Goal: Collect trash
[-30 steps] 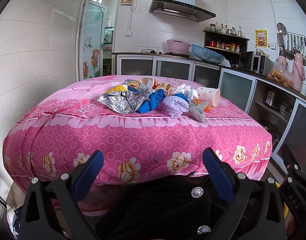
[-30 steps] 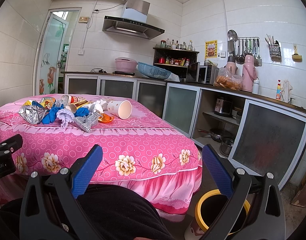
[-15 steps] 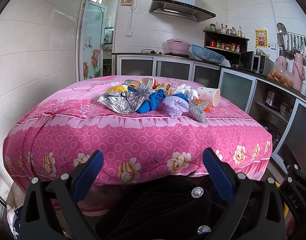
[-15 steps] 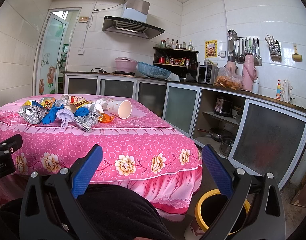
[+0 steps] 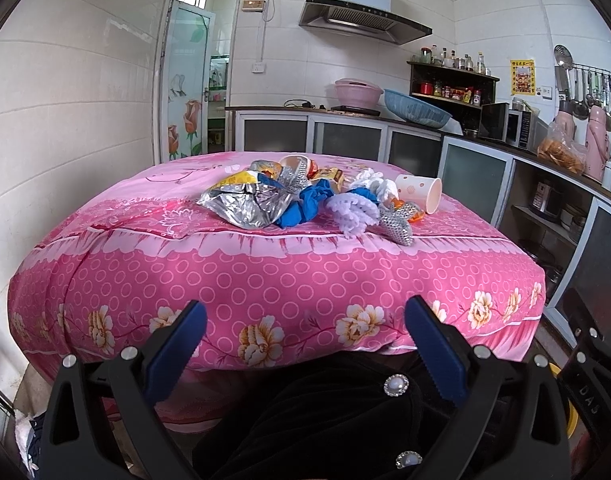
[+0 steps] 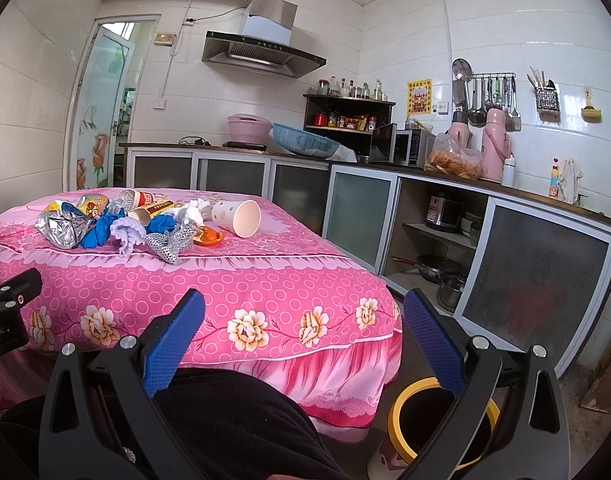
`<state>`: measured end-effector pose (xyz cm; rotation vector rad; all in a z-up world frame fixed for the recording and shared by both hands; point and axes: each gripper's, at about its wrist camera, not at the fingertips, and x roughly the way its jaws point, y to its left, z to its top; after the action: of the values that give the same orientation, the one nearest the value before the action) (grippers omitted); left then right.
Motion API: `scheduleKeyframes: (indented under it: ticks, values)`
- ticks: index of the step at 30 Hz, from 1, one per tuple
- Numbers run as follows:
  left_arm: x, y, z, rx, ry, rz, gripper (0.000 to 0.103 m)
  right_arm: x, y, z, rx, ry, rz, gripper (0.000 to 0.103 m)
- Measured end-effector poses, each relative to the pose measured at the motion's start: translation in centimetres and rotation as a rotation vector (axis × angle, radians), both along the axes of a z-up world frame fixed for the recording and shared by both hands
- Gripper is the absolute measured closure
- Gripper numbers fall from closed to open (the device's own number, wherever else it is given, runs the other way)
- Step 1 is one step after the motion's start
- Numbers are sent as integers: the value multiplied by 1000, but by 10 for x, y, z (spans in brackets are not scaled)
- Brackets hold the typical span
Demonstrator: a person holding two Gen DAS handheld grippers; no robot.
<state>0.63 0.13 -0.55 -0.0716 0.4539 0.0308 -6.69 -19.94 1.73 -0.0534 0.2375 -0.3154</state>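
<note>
A heap of trash lies on a table under a pink flowered cloth [image 5: 265,276]: a crumpled silver foil bag [image 5: 247,204], blue scrunched material [image 5: 305,206], a white frilly piece [image 5: 355,212], a silver mesh piece [image 5: 397,222], orange peel [image 6: 209,236] and a tipped paper cup [image 5: 423,196] [image 6: 239,216]. My left gripper [image 5: 305,328] is open and low, in front of the table's near side, well short of the heap. My right gripper [image 6: 303,320] is open too, by the table's right corner. A yellow-rimmed bin [image 6: 437,428] stands on the floor below it.
Dark clothing of the person [image 5: 325,420] fills the bottom of both views. Kitchen cabinets [image 6: 361,216] and a counter run behind and to the right of the table. An open shelf [image 6: 437,236] holds pots and a cooker. A tiled wall [image 5: 65,120] is on the left.
</note>
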Motion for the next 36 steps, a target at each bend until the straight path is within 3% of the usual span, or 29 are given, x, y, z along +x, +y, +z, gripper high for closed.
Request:
scheduleKeyframes:
  ticks: [19, 24, 28, 31, 36]
  values:
    - [-3, 4, 4, -2, -5, 3, 8, -3, -7, 6, 18, -2, -21, 8]
    - [4, 5, 0, -7, 43, -12, 8, -1, -10, 7, 36, 14, -9, 8]
    - [14, 16, -2, -92, 66, -50, 8, 15, -15, 12, 30, 56, 24, 8]
    - [24, 31, 0, -152, 69, -65, 8, 34, -22, 22, 42, 101, 77, 8]
    - [55, 51, 24, -33, 76, -61, 8, 96, -19, 38, 45, 253, 338, 8]
